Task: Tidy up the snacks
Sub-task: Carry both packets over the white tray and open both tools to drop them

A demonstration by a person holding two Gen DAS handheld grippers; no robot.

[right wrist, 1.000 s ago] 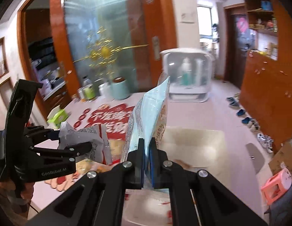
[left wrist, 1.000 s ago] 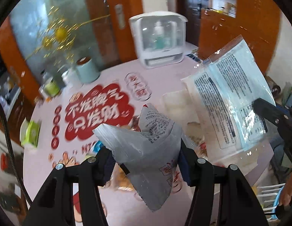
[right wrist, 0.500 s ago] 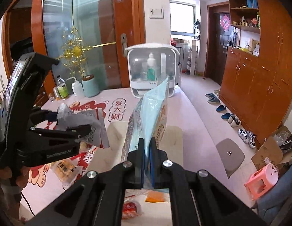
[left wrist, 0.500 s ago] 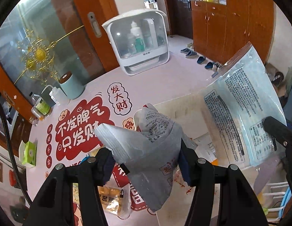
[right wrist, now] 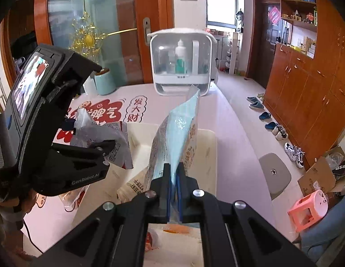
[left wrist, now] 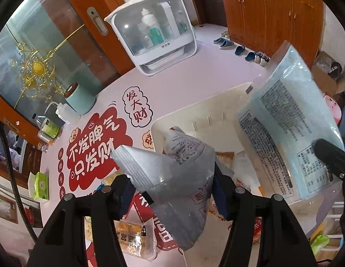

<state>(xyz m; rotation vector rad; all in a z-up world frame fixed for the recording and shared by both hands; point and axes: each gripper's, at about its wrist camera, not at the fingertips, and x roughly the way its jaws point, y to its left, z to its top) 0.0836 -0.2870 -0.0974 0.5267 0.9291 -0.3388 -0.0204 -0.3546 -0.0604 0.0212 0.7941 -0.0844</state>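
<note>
A crumpled silver snack bag (left wrist: 179,178) is held between the two fingers of the left gripper (left wrist: 172,191), which is closed on its sides, and the bag is kept in the air over the near left corner of a cream plastic bin (left wrist: 208,111). In the right wrist view, a light blue snack bag (right wrist: 181,133) is clamped at its lower edge by the right gripper (right wrist: 174,191), whose fingers are pressed narrowly together on it; the bag stands upright above the same bin. Some other snack packets (left wrist: 234,162) are seen lying inside the bin. On the pink table (left wrist: 194,77), just left of the bin, a clear packet of biscuits (left wrist: 134,240) is lying, and beyond it a red sticker with Chinese characters (left wrist: 92,149) is found. Farther away, a teal canister (left wrist: 80,99), a green tissue pack (left wrist: 41,185) and a white cabinet with bottles (left wrist: 154,37) are standing near the far edge.
</note>
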